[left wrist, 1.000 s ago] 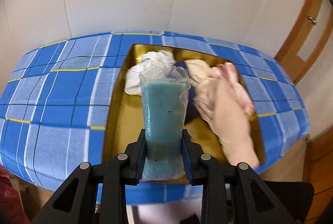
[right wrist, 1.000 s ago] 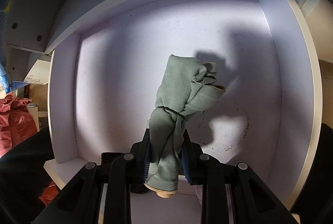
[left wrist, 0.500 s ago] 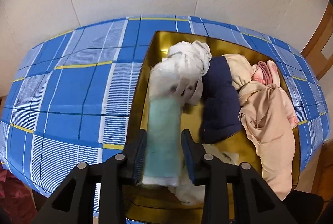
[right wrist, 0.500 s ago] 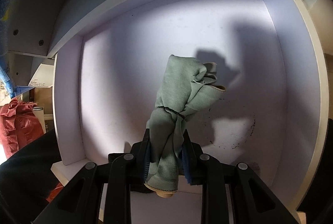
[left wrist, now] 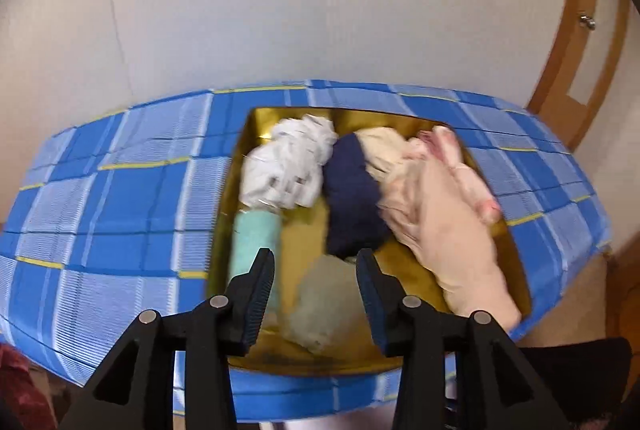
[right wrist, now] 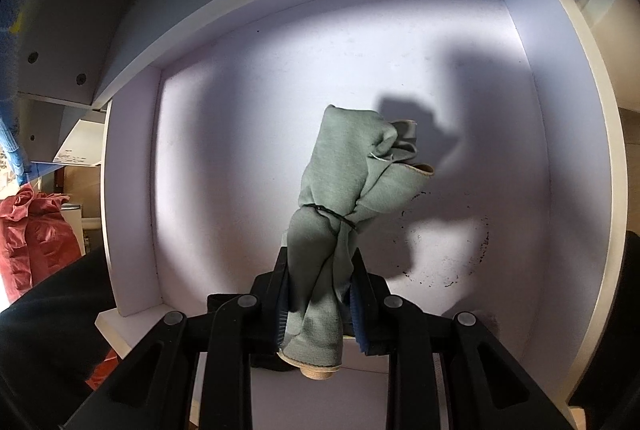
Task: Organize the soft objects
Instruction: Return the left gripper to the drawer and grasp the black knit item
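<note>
White wall and a wood-trimmed door back the scene; blue plaid cloth covers the tabletop (left wrist: 120,198), with a gold tray (left wrist: 236,166) set into it.

Left gripper (left wrist: 316,294): fingers opening, nothing between the pads. We see them hanging over the near end of the tray, above a pale grey-green soft bundle (left wrist: 320,310). Just left of the left finger lies the teal wrapped roll (left wrist: 256,242), along the tray's left wall. Beyond it a white bundle (left wrist: 288,162), then a navy roll (left wrist: 352,198), then peach-pink garments (left wrist: 432,190) draped to the right rim.

Right gripper (right wrist: 318,294): fingers clamped on a sage-green cloth bundle (right wrist: 348,182) tied with a thin black band, held over the floor of a white cabinet compartment (right wrist: 224,134). We cannot tell if the bundle's far end touches the floor. A red cloth (right wrist: 32,238) sits outside at left.

Risks, in our judgement:
- The left view is blurred; a lowering grasp now could catch the teal roll's wrapper on the left finger and drag it back out of line.
- The peach garments sprawl over the rim; they could slide off the tray if the navy roll is nudged.
- The band sits above the right grip point; on release the sage bundle could flop open or tip sideways.
- The compartment's walls stand near; withdrawing carelessly could snag the cloth and pull it out.
</note>
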The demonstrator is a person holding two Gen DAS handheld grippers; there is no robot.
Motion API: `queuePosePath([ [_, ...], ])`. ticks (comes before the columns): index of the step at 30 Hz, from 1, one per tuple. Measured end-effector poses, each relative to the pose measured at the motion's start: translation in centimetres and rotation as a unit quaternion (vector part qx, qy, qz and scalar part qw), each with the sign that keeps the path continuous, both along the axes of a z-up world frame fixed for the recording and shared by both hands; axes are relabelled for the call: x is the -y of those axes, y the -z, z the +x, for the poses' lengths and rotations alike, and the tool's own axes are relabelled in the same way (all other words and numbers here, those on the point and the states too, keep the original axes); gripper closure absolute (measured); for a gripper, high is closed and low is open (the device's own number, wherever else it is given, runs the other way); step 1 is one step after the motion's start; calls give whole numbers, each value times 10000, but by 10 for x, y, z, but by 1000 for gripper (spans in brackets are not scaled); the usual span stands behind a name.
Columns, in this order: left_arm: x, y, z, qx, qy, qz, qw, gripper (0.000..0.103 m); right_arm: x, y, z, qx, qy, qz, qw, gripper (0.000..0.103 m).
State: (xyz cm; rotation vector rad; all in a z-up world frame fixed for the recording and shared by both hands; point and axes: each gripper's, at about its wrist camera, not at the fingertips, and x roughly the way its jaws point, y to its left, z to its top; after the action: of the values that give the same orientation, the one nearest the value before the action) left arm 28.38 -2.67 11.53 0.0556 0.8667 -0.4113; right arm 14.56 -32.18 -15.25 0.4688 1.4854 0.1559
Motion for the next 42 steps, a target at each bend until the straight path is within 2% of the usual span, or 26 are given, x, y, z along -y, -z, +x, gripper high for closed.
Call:
queuePosePath([
  [9,3,1,-70,343,359,-535,9973,58,0,-5,-1,43,47,-55,10000,77],
  [12,11,16,-93,205,577,-597,9963,53,-2,-4,-2,25,96,-60,9999,77],
  [14,20,37,-108,-107,783,-561,9953,49,-2,-4,-2,26,92,-81,9999,77],
  [17,32,70,-121,-563,1011,-405,9925,48,-4,-6,-4,43,66,-97,9999,77],
  [22,45,140,-130,-1503,1042,-109,9831,48,-7,-8,-6,30,76,-150,9999,77],
  [25,52,188,-131,-2243,1040,125,9689,48,-4,-9,-5,-16,147,-170,9997,77],
  [28,62,237,-132,-3059,1038,464,9453,48,-2,-9,-2,-33,264,-174,9995,77],
  [31,70,270,-136,-3716,1043,529,9210,48,0,-11,-1,-12,353,-189,9992,77],
  [33,77,292,-137,-4111,1045,539,9040,41,1,-12,-3,1,399,-193,9990,77],
  [34,81,303,-139,-4304,1024,611,8947,32,1,-12,-4,0,419,-200,9989,77],
  [35,84,309,-141,-4388,1031,679,8901,23,1,-12,-4,-3,432,-213,9988,77],
  [37,91,324,-145,-4550,1085,922,8791,22,0,-12,-6,-14,460,-249,9986,77],
  [38,94,328,-145,-4573,1075,973,8774,22,0,-12,-6,-18,461,-267,9986,77],
  [40,97,336,-144,-4663,1038,916,8737,22,-3,-11,-6,-27,465,-300,9985,77],
  [42,100,347,-141,-4857,926,738,8661,22,-6,-10,-5,-32,475,-293,9984,77],
])
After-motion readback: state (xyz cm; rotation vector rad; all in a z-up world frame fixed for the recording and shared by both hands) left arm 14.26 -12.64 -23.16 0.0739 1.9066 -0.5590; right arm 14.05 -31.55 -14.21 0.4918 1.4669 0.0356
